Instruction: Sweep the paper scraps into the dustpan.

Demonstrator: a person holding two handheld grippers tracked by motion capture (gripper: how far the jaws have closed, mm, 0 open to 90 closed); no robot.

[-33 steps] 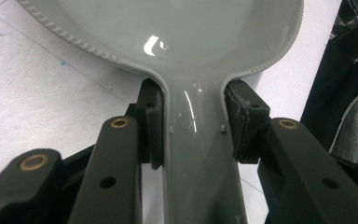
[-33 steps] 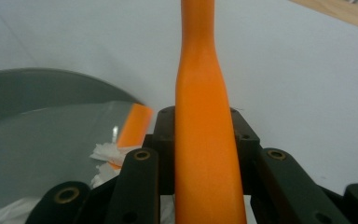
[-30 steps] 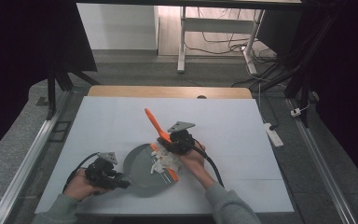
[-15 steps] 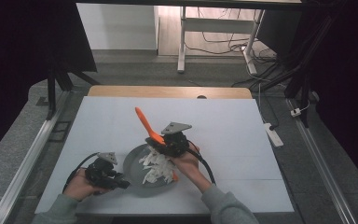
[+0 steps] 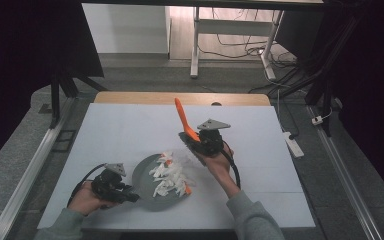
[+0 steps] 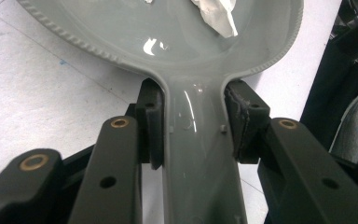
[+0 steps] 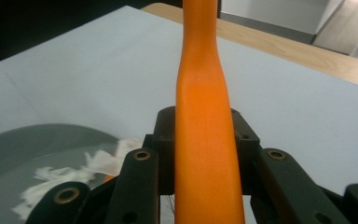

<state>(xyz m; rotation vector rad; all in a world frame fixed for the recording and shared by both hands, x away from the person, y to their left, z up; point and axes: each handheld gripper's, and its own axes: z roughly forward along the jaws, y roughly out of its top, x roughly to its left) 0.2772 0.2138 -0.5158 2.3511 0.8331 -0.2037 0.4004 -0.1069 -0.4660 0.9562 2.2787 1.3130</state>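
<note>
Sweeping of paper scraps into a grey dustpan, done by a person with a claw in each hand.

Left claw is clenching the dustpan by its handle, apparently to pin the pan flat on the white surface while it is being loaded. Right claw is gripping the orange handle of a small brush, which is tilting up and away just beside the pan's far rim, bristle end low. White paper scraps are lying heaped inside the pan, toward its right side.
</note>
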